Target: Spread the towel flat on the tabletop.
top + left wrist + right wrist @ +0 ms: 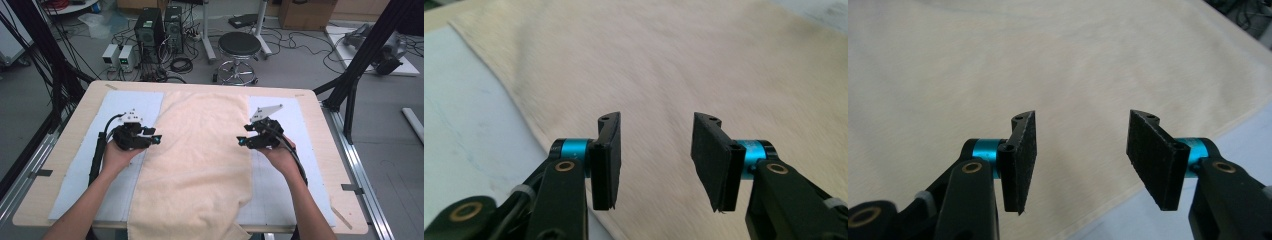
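Wooden table [65, 165], cream towel [200, 150] down its middle — left gripper [155, 138] and right gripper [242, 141] at its edges, jaws apart, empty up close.

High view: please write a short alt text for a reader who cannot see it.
A cream towel lies lengthwise on a wooden table, its near end hanging over the edge. The left gripper and right gripper, both open, face its two long edges.

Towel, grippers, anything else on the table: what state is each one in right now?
towel: spread flat lengthwise, near end hanging over the table edge.
left gripper: open, nothing between the jaws, over the towel's left edge.
right gripper: open, empty, over the towel's right edge.
blue mat: flat under the towel.
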Available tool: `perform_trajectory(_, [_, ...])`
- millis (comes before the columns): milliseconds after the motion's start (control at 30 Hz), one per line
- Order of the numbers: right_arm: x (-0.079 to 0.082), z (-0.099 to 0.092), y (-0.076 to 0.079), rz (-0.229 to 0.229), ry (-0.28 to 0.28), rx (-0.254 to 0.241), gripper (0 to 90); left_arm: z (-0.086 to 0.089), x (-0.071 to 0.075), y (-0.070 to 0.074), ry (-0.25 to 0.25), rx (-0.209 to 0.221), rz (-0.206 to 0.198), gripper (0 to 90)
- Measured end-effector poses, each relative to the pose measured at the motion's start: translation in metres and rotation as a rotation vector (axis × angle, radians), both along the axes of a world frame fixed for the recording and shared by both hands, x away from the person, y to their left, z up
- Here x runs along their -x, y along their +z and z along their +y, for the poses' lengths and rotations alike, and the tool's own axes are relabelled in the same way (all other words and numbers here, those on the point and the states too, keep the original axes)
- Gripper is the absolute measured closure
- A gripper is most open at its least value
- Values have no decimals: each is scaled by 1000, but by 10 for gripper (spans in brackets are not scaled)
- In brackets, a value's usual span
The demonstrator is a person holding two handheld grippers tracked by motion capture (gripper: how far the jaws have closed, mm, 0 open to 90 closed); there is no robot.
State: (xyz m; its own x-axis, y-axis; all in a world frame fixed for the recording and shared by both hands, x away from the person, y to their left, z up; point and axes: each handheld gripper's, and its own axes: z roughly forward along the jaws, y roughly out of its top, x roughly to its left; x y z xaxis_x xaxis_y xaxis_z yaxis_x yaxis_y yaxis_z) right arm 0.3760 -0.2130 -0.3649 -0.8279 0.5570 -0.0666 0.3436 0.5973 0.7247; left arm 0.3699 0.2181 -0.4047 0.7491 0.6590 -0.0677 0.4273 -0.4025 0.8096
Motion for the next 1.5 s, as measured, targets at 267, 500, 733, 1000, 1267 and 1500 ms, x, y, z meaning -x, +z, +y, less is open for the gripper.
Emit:
perform_trajectory(267, [53,6,-18,24,136,-14,430,6,53,-12,-117,25,-25,468])
perform_trajectory(500, [88,2,-41,54,233,-4,472,12,89,-20,-201,-10,-5,459])
perform_trajectory(733, [115,-2,-65,131,330,16,525,17,113,-35,-294,-59,62,535])
perform_trajectory(1000, [114,-5,-65,126,358,31,857,17,113,-36,-272,-74,41,773])
perform_trajectory(1267, [125,-27,-45,77,305,-44,624,12,111,-33,-255,-64,44,740])
perform_trajectory(1500, [131,2,-67,99,427,45,727,9,107,-35,-251,-91,42,822])
